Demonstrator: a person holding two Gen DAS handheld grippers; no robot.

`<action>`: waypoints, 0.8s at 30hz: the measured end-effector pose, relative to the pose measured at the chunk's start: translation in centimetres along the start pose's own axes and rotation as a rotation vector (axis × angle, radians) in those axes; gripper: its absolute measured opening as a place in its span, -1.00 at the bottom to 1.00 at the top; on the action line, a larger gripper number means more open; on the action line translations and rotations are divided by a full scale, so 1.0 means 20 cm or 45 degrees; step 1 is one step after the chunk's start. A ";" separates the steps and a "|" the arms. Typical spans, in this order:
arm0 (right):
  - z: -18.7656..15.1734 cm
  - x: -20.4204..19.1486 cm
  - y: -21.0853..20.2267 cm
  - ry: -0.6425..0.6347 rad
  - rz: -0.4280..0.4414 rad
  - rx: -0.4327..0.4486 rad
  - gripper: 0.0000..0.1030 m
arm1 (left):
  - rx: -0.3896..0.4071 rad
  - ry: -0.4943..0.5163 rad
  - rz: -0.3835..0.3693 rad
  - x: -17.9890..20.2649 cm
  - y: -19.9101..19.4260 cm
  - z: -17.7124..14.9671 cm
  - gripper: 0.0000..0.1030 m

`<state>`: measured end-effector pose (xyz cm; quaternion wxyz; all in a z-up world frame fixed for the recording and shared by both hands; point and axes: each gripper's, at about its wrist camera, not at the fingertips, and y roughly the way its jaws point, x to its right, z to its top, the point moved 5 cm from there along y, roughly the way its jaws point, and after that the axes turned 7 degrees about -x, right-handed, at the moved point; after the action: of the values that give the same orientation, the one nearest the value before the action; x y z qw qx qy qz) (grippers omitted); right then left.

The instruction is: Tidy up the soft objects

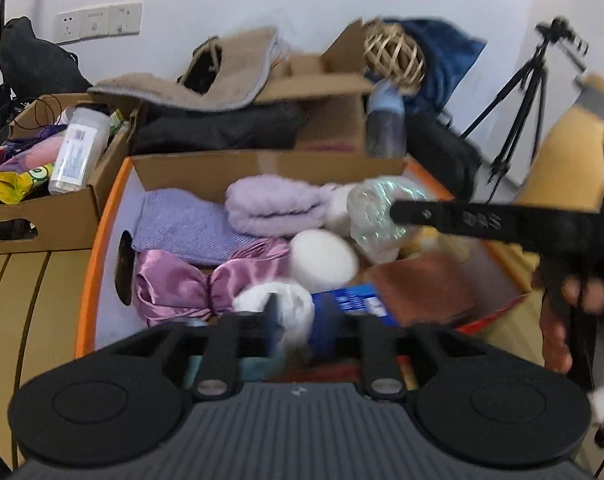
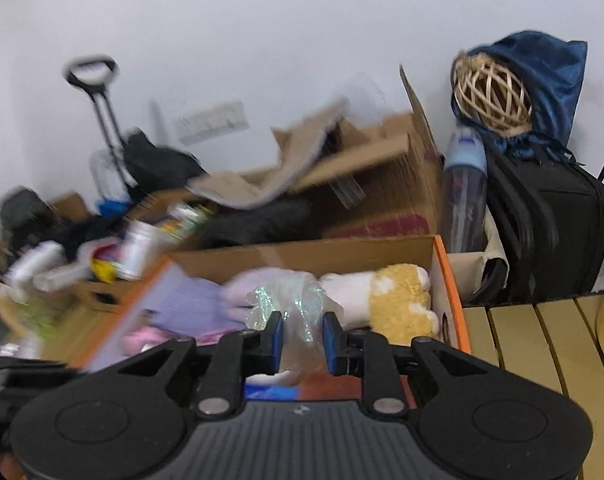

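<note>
The orange-rimmed cardboard box (image 1: 102, 216) sits on the slatted wooden desk (image 1: 26, 300) and holds the soft things: a folded lilac fluffy towel (image 1: 274, 204), a purple knitted cloth (image 1: 182, 224), a pink satin bundle (image 1: 190, 284), a white ball (image 1: 322, 260) and a brown cloth (image 1: 426, 288). The left claw (image 1: 298, 320) hangs over the near edge of the box with its blue pads apart; a white soft item (image 1: 290, 304) lies between them, though blur hides whether they touch it. The right claw (image 2: 302, 340) is clamped on a crinkly iridescent plastic bundle (image 2: 290, 300) above the box, just beside a yellow and white plush toy (image 2: 394, 300) lying against the right wall.
</note>
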<state>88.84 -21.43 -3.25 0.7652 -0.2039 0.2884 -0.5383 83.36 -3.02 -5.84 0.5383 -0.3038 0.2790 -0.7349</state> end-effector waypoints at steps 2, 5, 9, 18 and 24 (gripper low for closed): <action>0.01 0.01 0.13 -0.024 -0.051 -0.046 -0.56 | -0.004 0.024 -0.013 0.00 0.04 0.00 0.21; 0.00 0.01 0.25 -0.030 -0.020 -0.133 -0.53 | -0.005 -0.004 0.010 -0.04 0.06 -0.01 0.22; -0.04 0.02 0.27 0.061 0.071 -0.188 -0.33 | 0.017 -0.063 0.015 -0.09 0.00 -0.01 0.40; 0.04 -0.01 -0.14 0.079 0.088 -0.135 0.18 | 0.170 -0.021 0.128 -0.09 -0.44 0.08 0.54; 0.10 -0.10 -0.63 -0.075 -0.022 -0.014 0.52 | 0.257 0.012 0.242 -0.05 -0.76 0.06 0.75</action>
<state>80.85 -23.71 6.54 0.7676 -0.2262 0.2668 -0.5370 74.99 1.89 6.05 0.6321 -0.2168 0.2336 -0.7062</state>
